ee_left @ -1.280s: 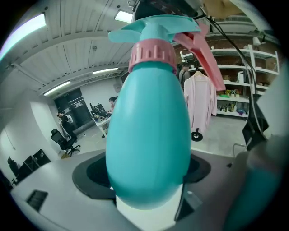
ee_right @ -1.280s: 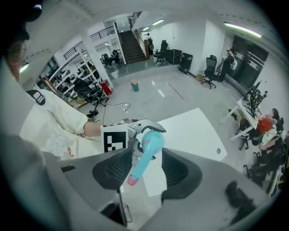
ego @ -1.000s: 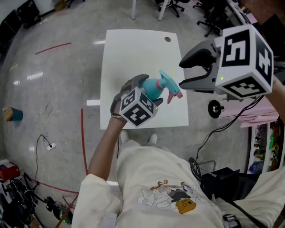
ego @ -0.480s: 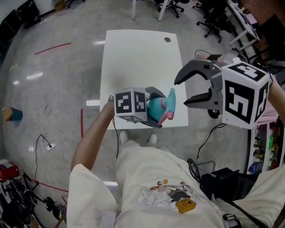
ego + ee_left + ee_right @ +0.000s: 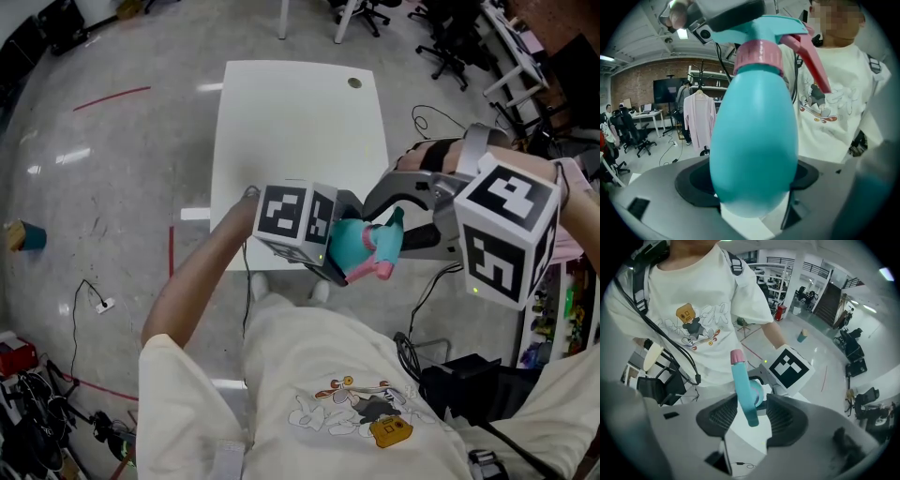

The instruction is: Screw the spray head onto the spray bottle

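Right tool (image 5: 751, 404) straddles spray head (image 5: 742, 380); left tool (image 5: 752, 177) clamps bottle (image 5: 754, 131).

Spray bottle (image 5: 350, 246) half behind marker cube (image 5: 292, 217)

- T-shirt (image 5: 693, 291), 11 o'clock in the right gripper view: pale outline lettering behind the cartoon print; only the ending "ER" reads.
- Marker cube (image 5: 502, 234), 3 o'clock in the head view: black-and-white square codes, no characters.

Left gripper (image 5: 336, 251): clamped on spray bottle (image 5: 356, 246), pointed toward 3 o'clock. Right gripper (image 5: 391, 223): jaws held apart, pointed toward 9 o'clock.
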Action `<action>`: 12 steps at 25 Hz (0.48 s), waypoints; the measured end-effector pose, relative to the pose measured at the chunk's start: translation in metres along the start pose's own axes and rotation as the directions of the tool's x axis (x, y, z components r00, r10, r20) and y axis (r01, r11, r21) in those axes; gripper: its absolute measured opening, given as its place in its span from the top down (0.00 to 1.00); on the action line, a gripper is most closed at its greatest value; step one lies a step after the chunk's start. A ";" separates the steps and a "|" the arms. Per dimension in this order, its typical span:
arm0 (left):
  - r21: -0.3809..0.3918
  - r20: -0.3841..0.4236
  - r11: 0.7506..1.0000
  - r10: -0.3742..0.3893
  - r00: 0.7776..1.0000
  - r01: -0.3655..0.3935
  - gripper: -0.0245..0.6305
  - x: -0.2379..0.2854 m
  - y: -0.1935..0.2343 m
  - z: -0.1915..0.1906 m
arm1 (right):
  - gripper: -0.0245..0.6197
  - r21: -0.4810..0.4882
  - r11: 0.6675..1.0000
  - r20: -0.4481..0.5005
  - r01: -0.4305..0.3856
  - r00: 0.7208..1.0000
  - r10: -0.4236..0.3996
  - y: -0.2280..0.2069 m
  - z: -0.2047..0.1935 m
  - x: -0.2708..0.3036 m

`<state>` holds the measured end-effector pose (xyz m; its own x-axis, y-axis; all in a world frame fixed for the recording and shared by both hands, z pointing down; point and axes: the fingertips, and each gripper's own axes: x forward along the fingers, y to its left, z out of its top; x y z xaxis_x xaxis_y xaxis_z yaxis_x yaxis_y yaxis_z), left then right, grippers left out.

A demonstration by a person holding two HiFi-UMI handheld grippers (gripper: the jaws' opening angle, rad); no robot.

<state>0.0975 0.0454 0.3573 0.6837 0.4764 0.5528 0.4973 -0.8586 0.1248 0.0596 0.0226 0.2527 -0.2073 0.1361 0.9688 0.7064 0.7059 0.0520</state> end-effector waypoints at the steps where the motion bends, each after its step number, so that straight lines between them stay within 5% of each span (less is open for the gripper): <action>1: 0.005 -0.011 1.000 -0.003 1.000 0.003 0.31 0.001 -0.001 0.001 | 0.67 -0.004 1.000 -0.004 -0.013 1.000 0.013 0.003 0.000 0.001; 12: 0.003 -0.042 0.998 -0.060 0.997 0.060 0.31 0.005 -0.012 0.006 | 0.75 -0.053 0.996 0.020 -0.078 0.997 0.079 0.018 0.012 0.002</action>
<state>0.0984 0.0598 0.3535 0.6298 0.5185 0.5784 0.5392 -0.8278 0.1550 0.0635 0.0438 0.2530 -0.1642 0.2057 0.9648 0.7555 0.6550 -0.0111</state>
